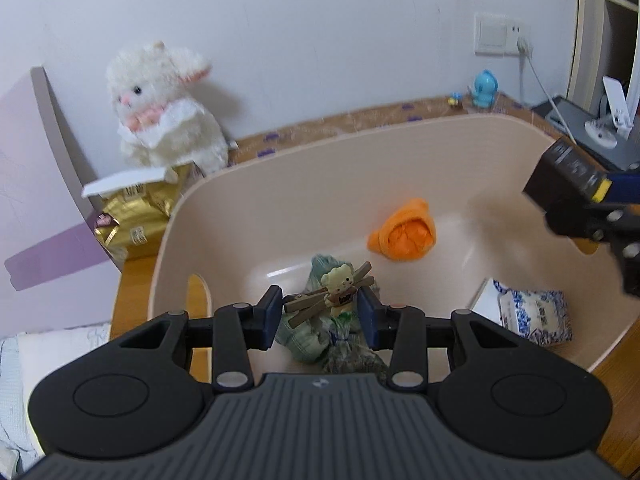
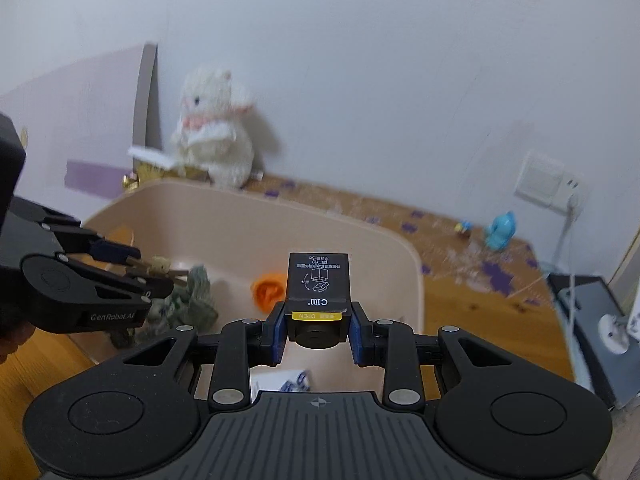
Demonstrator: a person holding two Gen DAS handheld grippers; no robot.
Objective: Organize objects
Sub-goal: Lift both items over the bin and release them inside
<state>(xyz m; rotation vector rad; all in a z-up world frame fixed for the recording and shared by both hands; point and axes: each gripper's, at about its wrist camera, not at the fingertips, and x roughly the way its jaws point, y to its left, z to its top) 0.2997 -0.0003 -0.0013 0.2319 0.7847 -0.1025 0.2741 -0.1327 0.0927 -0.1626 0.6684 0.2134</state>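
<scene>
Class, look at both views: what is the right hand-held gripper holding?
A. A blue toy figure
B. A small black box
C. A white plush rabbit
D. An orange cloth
B: the right hand-held gripper is shut on a small black box with a yellow label, held above the beige tub.

Beige tub (image 1: 400, 148), orange cloth (image 1: 404, 232), blue-white patterned pkt (image 1: 536, 316), black box (image 2: 319, 280).
</scene>
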